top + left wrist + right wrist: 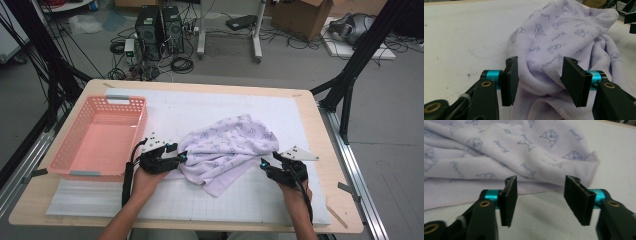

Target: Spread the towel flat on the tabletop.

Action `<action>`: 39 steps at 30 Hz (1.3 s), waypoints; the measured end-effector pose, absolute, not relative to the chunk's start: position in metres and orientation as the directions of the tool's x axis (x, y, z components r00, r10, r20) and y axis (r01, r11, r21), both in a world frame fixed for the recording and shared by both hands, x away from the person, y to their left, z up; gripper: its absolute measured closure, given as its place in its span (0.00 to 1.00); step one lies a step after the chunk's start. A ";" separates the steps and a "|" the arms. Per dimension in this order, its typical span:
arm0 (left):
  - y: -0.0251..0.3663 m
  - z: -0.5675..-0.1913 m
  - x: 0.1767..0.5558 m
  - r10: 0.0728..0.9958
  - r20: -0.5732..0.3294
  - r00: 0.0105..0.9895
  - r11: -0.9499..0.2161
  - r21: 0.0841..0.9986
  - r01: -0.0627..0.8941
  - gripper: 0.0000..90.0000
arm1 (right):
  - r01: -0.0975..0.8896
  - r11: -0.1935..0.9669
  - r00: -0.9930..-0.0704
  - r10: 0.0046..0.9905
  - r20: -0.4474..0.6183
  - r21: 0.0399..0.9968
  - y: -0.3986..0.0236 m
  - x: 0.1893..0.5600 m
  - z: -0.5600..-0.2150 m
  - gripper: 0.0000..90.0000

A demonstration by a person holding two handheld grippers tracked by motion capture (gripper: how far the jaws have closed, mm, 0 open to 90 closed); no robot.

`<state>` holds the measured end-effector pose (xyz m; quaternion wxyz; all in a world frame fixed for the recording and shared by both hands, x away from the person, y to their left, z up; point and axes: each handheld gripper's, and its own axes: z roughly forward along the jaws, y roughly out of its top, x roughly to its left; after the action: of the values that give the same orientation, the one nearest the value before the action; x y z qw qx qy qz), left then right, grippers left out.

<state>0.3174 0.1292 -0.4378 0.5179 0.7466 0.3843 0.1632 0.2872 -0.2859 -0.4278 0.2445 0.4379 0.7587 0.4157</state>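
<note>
Your table (320, 150) carries a white mat (190, 107) across most of its top. On the mat's left side stands a pink basket (100, 135), long side running away from you.

Right of the basket, about mid-mat, lies a crumpled lilac towel (227, 150) printed with small blue cat faces. It is bunched into a rounded heap, with a loose corner trailing toward your edge of the table.

Your left hand (147, 177) holds the left gripper (181, 157) at the towel's left edge, between basket and towel. Its jaws stand apart, released, and in the left gripper view a fold of the towel (554, 50) bulges up between the pads (510, 80); they do not press on it.

Your right hand (292, 182) holds the right gripper (265, 164) just beside the towel's right edge, pointing at it. Its jaws stand apart too, with bare mat between them in the right gripper view; the towel's hemmed edge (584, 173) lies just beyond the tips, and whether they touch it you cannot tell.
</note>
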 end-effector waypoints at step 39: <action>0.100 -0.445 0.316 0.643 -0.199 0.739 -0.234 0.869 0.437 0.44 | 0.486 0.329 -0.484 0.873 -0.064 0.810 -0.343 0.263 -0.422 0.65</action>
<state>0.3155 0.1000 -0.4452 0.5129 0.7788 0.3467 0.1008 0.2633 -0.3431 -0.4220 0.2558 0.4387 0.7740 0.3782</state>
